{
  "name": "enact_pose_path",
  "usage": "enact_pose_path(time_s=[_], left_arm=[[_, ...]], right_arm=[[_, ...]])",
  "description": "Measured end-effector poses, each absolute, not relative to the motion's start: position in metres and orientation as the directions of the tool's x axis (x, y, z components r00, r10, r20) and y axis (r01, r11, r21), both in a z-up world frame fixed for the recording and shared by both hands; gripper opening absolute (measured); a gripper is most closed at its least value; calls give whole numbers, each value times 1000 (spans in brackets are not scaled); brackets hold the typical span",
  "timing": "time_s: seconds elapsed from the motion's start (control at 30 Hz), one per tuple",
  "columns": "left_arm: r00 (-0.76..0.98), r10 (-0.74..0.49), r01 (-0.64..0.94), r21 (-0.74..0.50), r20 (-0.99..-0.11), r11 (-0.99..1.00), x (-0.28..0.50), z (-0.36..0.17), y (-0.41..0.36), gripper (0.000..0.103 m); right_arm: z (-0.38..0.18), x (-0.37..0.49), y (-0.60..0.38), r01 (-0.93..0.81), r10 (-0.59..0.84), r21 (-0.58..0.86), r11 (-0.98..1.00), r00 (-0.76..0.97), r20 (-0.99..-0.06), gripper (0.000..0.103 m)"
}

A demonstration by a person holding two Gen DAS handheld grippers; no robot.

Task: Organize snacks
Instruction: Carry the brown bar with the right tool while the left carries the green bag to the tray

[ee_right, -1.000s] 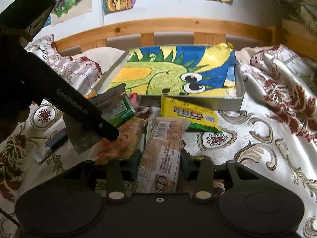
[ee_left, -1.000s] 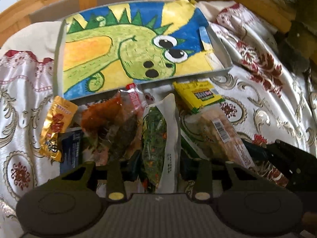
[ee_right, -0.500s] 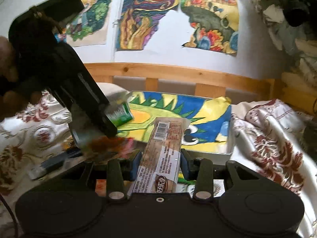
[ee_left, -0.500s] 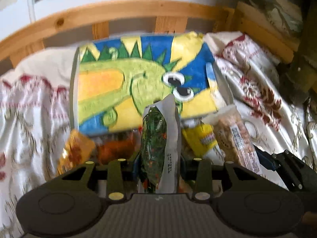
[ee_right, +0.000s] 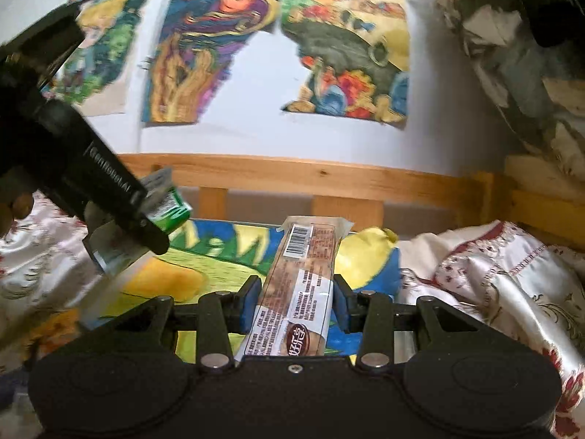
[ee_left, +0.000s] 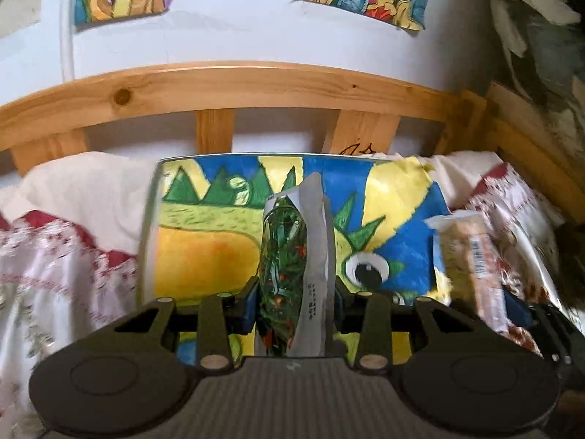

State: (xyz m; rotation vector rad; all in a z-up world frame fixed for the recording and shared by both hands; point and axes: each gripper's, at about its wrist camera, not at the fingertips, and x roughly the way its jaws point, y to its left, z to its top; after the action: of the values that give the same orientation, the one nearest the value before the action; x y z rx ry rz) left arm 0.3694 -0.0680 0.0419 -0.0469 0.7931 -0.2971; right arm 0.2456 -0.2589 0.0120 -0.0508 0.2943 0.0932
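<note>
White wall (ee_right: 237, 139) with drawings (ee_right: 204, 47) — wooden rail (ee_left: 226, 87), floral cloth (ee_right: 512, 281).

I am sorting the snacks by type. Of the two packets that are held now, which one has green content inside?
The packet in the left claw: the green vegetable packet, clear-fronted with red flecks. The right claw holds the brown biscuit packet with a barcode.

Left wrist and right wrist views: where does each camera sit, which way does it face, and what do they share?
Left wrist: on the left gripper, facing the tray with the dinosaur drawing and wooden bed rail; its fingers clamp a green vegetable snack packet.
Right wrist: on the right gripper, facing the same rail and the wall drawings; it clamps a long biscuit packet.
Shared: tray, rail, and each other's gripper and packet.
</note>
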Motion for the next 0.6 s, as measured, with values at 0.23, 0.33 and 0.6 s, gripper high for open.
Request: enact_pose_path(time_s=[0.23,0.33,0.6], left_arm=[[634,-317,269,-182,-706,946,406,4,-99,43],[641,-336,287,-190,-691,939,415,-6,-107,43],[646,-399,351,-211,-650,912,416,-19,-125,43]], right_arm=[[0,267,-275,-65,53,-30,997,955,-292,43],[-9,274,-274,-57,37,-58,997,954,-298,43],[-24,295,-280,-26,-4,-81,996,941,-340,43]])
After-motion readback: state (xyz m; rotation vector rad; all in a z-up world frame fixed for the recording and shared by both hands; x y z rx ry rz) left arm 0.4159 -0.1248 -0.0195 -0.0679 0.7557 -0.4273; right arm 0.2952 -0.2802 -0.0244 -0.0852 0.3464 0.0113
